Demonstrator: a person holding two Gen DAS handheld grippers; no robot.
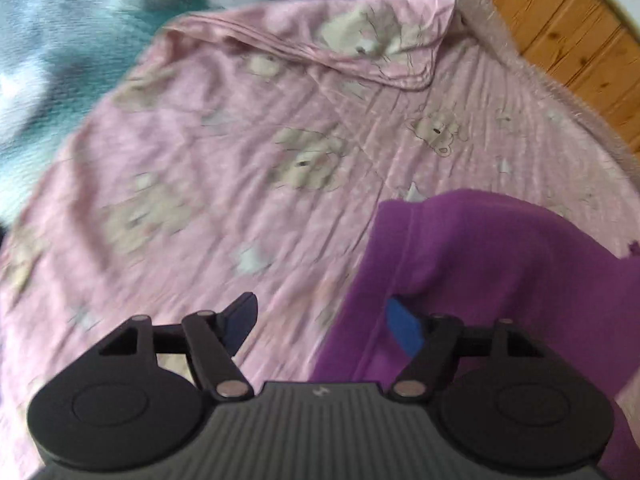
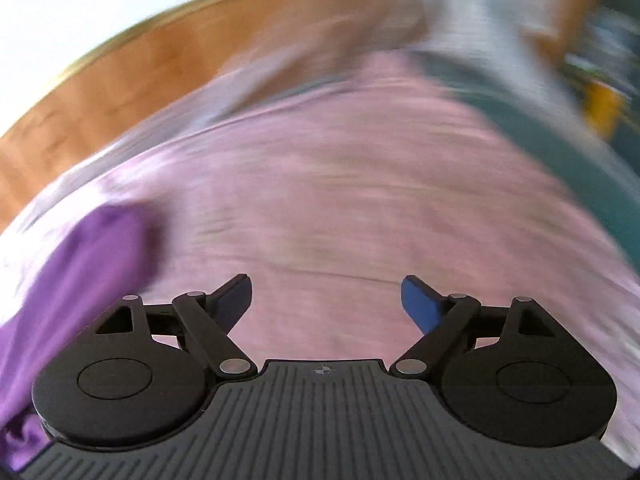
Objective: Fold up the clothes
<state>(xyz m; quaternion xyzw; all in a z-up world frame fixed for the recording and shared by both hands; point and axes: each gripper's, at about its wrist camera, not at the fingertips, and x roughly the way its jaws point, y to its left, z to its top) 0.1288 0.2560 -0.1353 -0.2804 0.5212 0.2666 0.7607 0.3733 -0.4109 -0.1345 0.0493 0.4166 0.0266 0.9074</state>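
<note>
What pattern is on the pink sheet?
Beige teddy bears and small white stars on the pink sheet; clearest in the left wrist view.

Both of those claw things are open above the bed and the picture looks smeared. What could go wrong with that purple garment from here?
The left gripper is open with the purple garment against one side only, so closing may catch just an edge or miss it. The pink bear-print sheet lies right beneath, so the fingers might pinch it along with the garment. The right gripper view is badly motion-blurred, suggesting fast movement that could spoil aim.
</note>
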